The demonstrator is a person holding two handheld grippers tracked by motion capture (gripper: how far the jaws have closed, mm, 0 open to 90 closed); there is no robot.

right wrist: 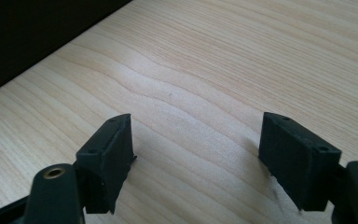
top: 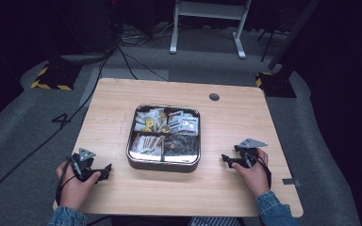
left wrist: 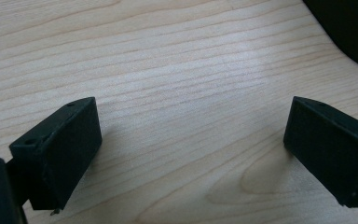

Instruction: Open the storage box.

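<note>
Both grippers parked at the near counter edge, jaws open and empty, flanking the divided tray.

The left gripper (top: pixel 107 168) and right gripper (top: pixel 225 159) rest on the wooden counter (top: pixel 245 122), one on each side of the tray (top: pixel 163 165) and well apart from it, each held in one hand. In the left gripper view the jaws stand wide apart over bare wood grain; the right gripper view reads the same, with nothing between the jaws. The metal tray sits at the counter's centre, between the two grippers, and is divided into compartments holding small packets (top: pixel 188 123) at the far side and darker contents nearer the person. This symmetric placement probably serves as a ready stance: each gripper points inward toward the tray, so either can reach a compartment without crossing the other.
</note>
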